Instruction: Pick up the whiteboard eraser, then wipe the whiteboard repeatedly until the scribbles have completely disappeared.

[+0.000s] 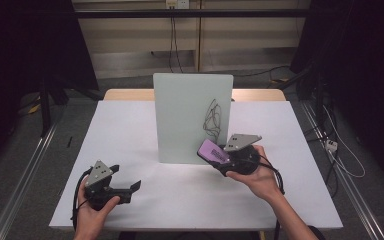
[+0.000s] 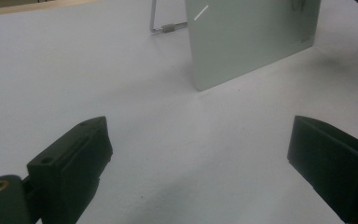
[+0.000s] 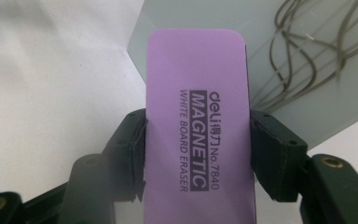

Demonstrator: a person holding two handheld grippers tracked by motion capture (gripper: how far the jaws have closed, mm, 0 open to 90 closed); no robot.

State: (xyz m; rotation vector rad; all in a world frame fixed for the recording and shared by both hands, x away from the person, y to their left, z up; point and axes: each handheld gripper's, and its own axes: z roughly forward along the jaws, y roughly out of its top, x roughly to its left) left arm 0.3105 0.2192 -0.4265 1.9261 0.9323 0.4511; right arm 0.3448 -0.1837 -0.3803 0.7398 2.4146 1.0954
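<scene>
Eraser point(image 3: 198, 121), purple, is clamped between the 2 jaws of the right gripper point(image 1: 219, 159), just before the scribbled whiteboard point(image 1: 190, 115). Left gripper point(image 1: 130, 189) rests open, empty. Pressing hard could tip the propped board backward.

A lab recording bay: a white table point(image 1: 130, 130) stands on grey carpet between dark curtains point(image 1: 25, 45), metal floor rails point(image 1: 25, 170) along both sides, cables point(image 1: 340, 155) trailing over the floor, wall sockets point(image 1: 176, 4) behind, and an upright whiteboard point(image 1: 185, 115) under even light.
</scene>
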